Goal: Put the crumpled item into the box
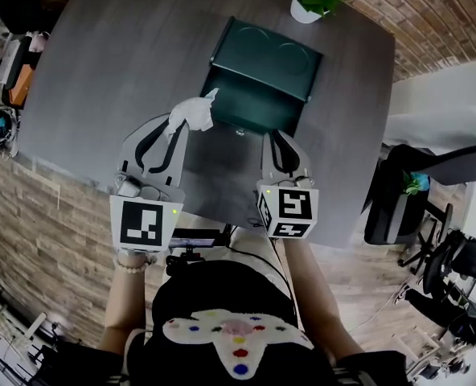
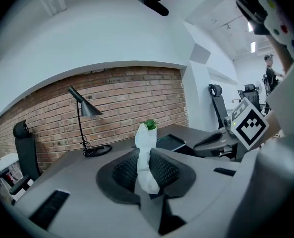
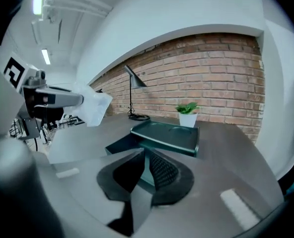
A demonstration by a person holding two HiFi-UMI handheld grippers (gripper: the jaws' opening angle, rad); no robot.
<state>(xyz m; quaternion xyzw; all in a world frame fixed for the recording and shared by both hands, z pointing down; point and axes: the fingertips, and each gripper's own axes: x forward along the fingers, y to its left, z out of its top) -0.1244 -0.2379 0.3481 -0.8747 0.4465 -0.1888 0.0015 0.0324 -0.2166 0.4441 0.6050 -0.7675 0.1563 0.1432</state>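
Left gripper [image 1: 174,127]: your ribbed pads are clamped on the crumpled tissue [image 1: 194,112], up off the table [image 1: 101,47], just left of the box [image 1: 250,103] — prob. ready to carry across.
Right gripper [image 1: 284,139]: jaws a narrow gap apart, nothing gripped; it sits at the box front, clear of your drop path.
Tissue: white, thin, soft; a twisted wad poking past the pads.
Box: dark green, rigid, smooth; lid [image 1: 266,59] w/ two round dimples looks swung back — opening toward you.

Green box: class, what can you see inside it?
The open green box shows only a bare dark floor; nothing lies in it. Its raised lid hides the rear part.
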